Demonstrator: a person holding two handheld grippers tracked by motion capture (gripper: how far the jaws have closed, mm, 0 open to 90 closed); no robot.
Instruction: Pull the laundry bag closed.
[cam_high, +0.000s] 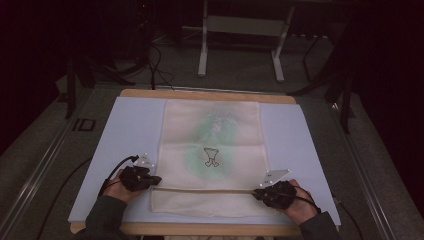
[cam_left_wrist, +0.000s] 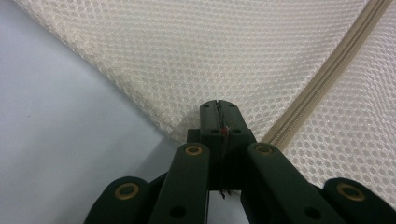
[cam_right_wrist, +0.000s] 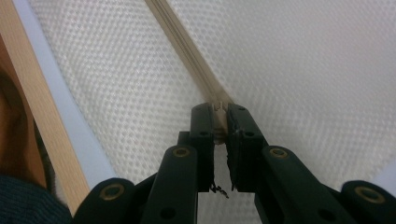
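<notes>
Both grippers are clamped on the mesh laundry bag (cam_high: 212, 150), which lies flat on the surface: left gripper (cam_left_wrist: 218, 108) pinches its edge, right gripper (cam_right_wrist: 219, 109) the zipper (cam_high: 205, 190) pull. Mesh could be bunched or the zipper jammed if tension is lost.

Both forearms resting low — left gripper (cam_high: 150, 181) clamping tight, right gripper (cam_high: 261, 193) pinching closed, jaws pointing inward.
</notes>
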